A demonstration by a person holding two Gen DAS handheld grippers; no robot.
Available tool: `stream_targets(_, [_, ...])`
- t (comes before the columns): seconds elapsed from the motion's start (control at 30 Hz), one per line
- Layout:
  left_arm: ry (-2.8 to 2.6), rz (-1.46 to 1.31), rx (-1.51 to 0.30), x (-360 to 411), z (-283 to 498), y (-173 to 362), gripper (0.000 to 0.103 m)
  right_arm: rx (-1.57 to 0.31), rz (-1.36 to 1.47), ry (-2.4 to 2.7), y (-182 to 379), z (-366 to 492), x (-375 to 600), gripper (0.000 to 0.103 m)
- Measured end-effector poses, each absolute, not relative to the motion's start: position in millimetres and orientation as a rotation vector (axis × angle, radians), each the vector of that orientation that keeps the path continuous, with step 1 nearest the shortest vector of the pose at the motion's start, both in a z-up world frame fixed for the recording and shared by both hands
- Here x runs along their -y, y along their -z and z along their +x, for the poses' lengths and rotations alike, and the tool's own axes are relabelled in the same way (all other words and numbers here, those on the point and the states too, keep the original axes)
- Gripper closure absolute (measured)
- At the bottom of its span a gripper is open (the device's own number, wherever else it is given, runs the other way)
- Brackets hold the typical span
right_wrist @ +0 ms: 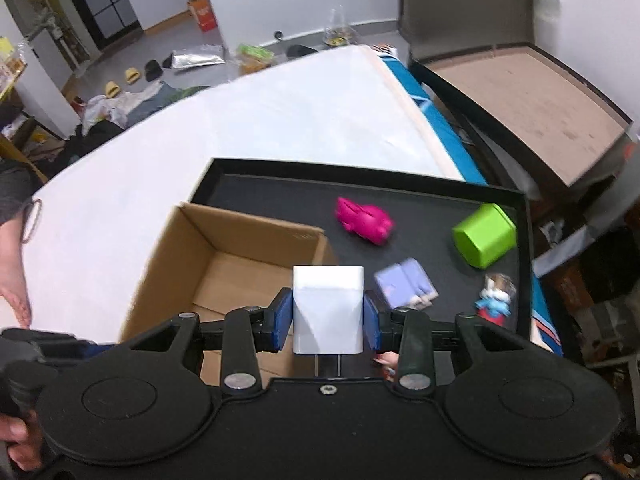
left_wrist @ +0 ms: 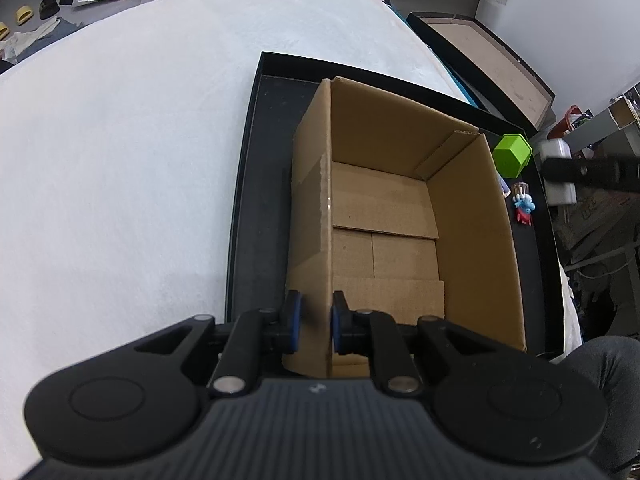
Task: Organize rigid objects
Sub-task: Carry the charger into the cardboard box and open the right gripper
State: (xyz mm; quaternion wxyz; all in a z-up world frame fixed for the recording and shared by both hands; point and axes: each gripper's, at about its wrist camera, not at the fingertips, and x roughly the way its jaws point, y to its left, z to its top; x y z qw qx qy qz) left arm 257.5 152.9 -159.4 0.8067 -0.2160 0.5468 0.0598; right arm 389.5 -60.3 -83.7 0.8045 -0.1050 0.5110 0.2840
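An open cardboard box [left_wrist: 384, 216] stands in a black tray [left_wrist: 256, 184] on a white table. My left gripper [left_wrist: 316, 326] is shut on the box's near left wall. My right gripper [right_wrist: 328, 314] is shut on a white charger plug [right_wrist: 328, 308], held above the box's right wall [right_wrist: 256, 264]; the plug also shows in the left wrist view [left_wrist: 558, 172]. In the tray [right_wrist: 280, 192] lie a pink toy [right_wrist: 366, 220], a green cup [right_wrist: 484, 236] on its side, a lilac block [right_wrist: 404, 284] and a small blue-and-red figure [right_wrist: 494, 300]. The cup [left_wrist: 512, 154] and the figure [left_wrist: 524, 208] also show in the left wrist view.
A second black tray with a brown inside [right_wrist: 528, 92] stands to the right beyond the table. A person's arm [right_wrist: 12, 264] is at the left edge. Slippers and bags [right_wrist: 132, 76] lie on the floor behind.
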Motion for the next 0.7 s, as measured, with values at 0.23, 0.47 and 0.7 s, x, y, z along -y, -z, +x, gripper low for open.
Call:
stream_targets(0.23, [-0.115, -0.468, -1.168, -156, 257, 161, 0.089, -1.094, -0.212, -0.665, 84, 389, 23, 0.066])
stream_targets(0.47, [-0.106, -0.478, -1.166, -159, 256, 162, 0.088, -1.116, -0.218, -0.712, 99, 388, -16, 0.066])
stream_targets(0.7, [-0.102, -0.474, -1.161, -159, 256, 162, 0.088, -1.156, -0.213, -0.69, 120, 387, -35, 0.066])
